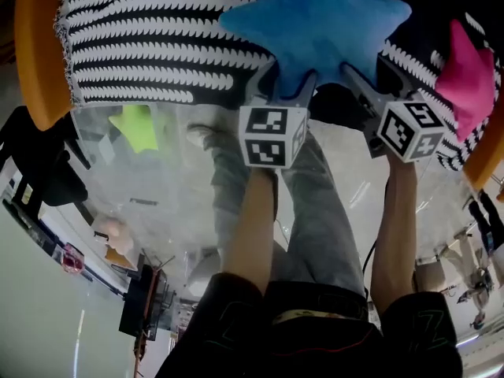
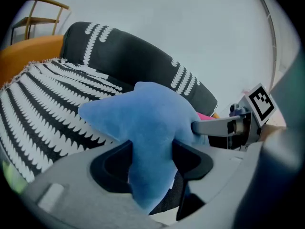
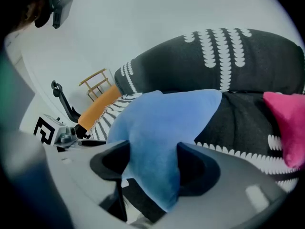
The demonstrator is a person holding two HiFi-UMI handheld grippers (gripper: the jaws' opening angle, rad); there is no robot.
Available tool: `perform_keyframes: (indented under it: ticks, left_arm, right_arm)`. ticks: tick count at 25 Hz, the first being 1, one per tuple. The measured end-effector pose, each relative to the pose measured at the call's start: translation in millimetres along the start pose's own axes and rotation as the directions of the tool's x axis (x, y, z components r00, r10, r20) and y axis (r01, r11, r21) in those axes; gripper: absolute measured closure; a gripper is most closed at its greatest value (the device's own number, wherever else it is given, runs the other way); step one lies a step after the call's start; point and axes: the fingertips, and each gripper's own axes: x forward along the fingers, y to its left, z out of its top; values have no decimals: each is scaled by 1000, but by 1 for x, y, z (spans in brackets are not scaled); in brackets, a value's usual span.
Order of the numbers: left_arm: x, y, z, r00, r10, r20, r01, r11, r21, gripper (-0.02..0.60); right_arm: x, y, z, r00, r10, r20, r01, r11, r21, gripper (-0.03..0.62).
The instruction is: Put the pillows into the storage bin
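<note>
Fingers [image 2: 112,168] of the left gripper [image 2: 151,159] and right gripper [image 3: 150,161] each clench one point of the blue star [image 1: 315,22]. Beyond them spreads the sofa [image 1: 157,38]. Below them, nearer the person, stands the bin [image 1: 102,172]. A pink pillow [image 1: 465,77] lies right of the right fingers, and a green star [image 1: 135,126] sits left of and below the left ones, seemingly in the bin. The plush points may slip free if the hands pull apart. Both forearms [image 1: 248,227] reach forward side by side, grippers tipped downward.

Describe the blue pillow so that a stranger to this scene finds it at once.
Find the sofa with the black-and-white cover. At its front edge, the left gripper and the right gripper each pinch one tip of the blue pillow. Unlike the pink pillow beside it, it is a blue star.
</note>
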Motion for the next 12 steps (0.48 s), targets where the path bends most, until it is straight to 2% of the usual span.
perform_keyframes:
  ticks: [6,12]
  left_arm:
    - [-57,53,-3,996,74,50,-72,997,-43,310]
    - [-123,109,-19,979,173,110,-155,976,-154,310]
  right_arm:
    - [24,73,2,997,73,-22,-74,996,-53,291]
    - [53,156,-3,984,156,-85,-167,975,-148,292]
